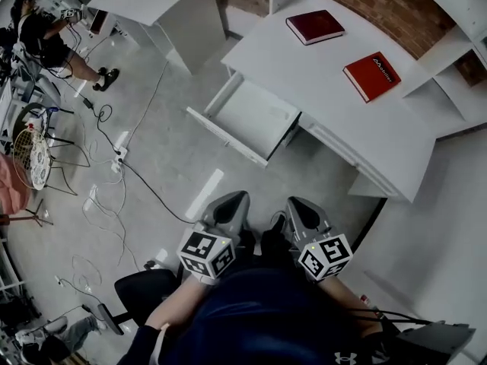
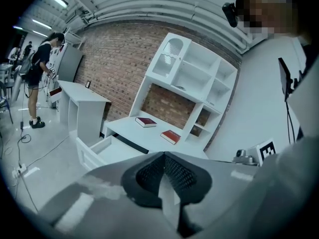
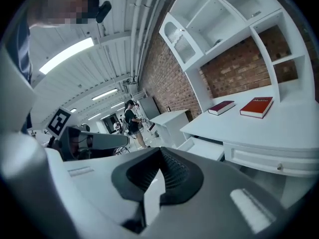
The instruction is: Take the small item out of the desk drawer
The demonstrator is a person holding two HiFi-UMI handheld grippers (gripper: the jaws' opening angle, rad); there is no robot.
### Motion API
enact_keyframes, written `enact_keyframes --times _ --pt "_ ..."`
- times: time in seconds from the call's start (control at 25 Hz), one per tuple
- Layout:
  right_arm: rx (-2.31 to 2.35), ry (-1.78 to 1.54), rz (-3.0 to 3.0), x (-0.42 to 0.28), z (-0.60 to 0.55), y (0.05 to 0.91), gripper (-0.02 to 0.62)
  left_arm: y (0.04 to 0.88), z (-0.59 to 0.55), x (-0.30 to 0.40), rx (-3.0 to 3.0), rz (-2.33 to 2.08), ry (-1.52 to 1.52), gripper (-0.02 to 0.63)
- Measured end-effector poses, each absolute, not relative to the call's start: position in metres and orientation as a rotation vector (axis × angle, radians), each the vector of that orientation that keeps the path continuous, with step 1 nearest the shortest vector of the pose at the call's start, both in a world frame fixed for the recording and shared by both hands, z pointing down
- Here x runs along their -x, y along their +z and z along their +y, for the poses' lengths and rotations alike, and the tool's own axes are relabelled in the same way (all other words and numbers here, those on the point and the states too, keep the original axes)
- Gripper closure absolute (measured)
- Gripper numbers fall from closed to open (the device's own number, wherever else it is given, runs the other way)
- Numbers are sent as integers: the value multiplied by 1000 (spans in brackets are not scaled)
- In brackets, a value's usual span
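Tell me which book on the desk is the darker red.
The maroon book, farther from the shelves; the other book is bright red with white lettering.

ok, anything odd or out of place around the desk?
Only the drawer: it hangs pulled out of the desk, and no item shows inside it. Loose cables trail across the floor. Two red books lie flat, nothing spilled.
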State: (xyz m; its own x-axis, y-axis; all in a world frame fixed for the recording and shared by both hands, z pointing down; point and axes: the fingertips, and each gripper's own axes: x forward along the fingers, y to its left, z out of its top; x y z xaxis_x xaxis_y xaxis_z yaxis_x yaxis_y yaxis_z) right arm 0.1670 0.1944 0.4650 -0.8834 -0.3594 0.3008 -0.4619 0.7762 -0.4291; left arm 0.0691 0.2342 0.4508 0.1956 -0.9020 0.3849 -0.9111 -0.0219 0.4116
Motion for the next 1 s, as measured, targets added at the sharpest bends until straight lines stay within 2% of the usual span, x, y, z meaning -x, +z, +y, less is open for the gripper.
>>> enact_keyframes --times 0.32,0.56,1.0 --pt "-771 596 -2753 -124 198 429 592 416 256 -5 -1985 -1724 -104 604" --pt "-908 590 -2700 -113 195 422 592 418 263 14 -2047 -1641 -155 604" --pt "-868 606 -2688 -86 188 432 592 425 252 51 -2023 -1687 -102 604"
